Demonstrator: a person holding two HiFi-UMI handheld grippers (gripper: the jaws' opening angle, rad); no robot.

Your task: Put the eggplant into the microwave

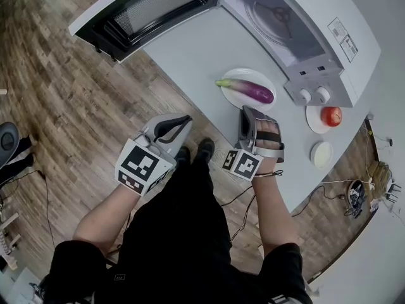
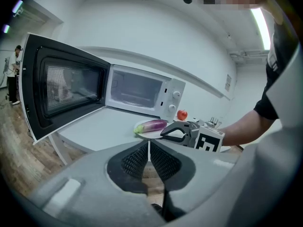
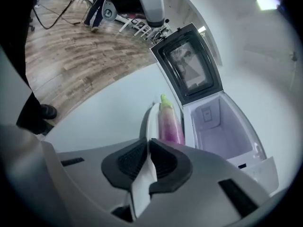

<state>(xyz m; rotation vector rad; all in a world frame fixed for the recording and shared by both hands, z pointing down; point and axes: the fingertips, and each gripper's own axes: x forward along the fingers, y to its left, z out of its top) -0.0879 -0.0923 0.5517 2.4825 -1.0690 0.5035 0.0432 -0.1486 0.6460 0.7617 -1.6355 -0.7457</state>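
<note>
I have the right gripper clamped on the near rim of the white plate; the rim runs edge-on between the pads. The eggplant lies on that plate, centre-right in the head view, on the grey table just below the microwave. The microwave door stands open toward the upper left. The left gripper has its jaws closed together with nothing between them, and sits left of centre in the head view, off the table edge. A red apple sits on a saucer at right.
</note>
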